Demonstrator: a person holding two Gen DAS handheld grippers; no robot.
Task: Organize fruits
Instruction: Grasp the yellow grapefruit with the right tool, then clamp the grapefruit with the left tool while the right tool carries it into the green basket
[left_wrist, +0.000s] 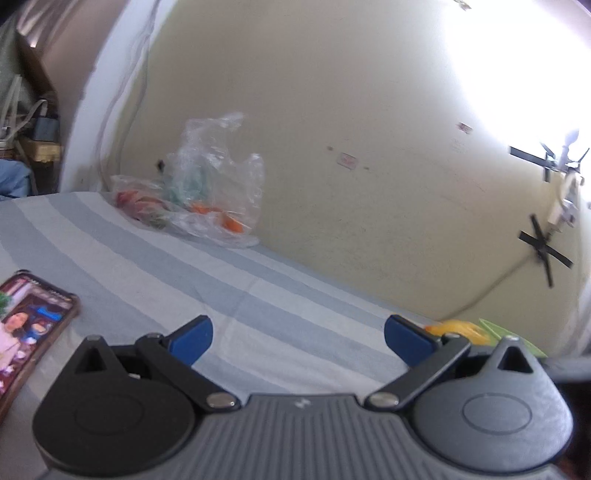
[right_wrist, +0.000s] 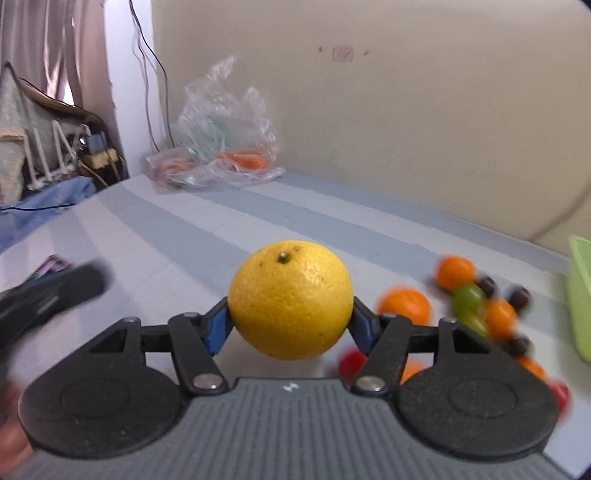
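Note:
My right gripper (right_wrist: 290, 325) is shut on a large yellow citrus fruit (right_wrist: 290, 299), held above the striped cloth. To its right lies a pile of small fruits: oranges (right_wrist: 404, 304), green grapes (right_wrist: 469, 297), dark grapes (right_wrist: 519, 297) and red ones (right_wrist: 351, 363), partly hidden behind the gripper. A green container's edge (right_wrist: 580, 295) stands at the far right. My left gripper (left_wrist: 298, 341) is open and empty over the cloth; a yellow fruit (left_wrist: 456, 328) and a green container (left_wrist: 513, 336) peek out behind its right finger.
A clear plastic bag (left_wrist: 207, 184) with orange and red items lies by the wall; it also shows in the right wrist view (right_wrist: 225, 140). A phone (left_wrist: 26, 328) lies at the left on the striped cloth (left_wrist: 177, 266). The blurred left gripper (right_wrist: 48, 295) shows at left.

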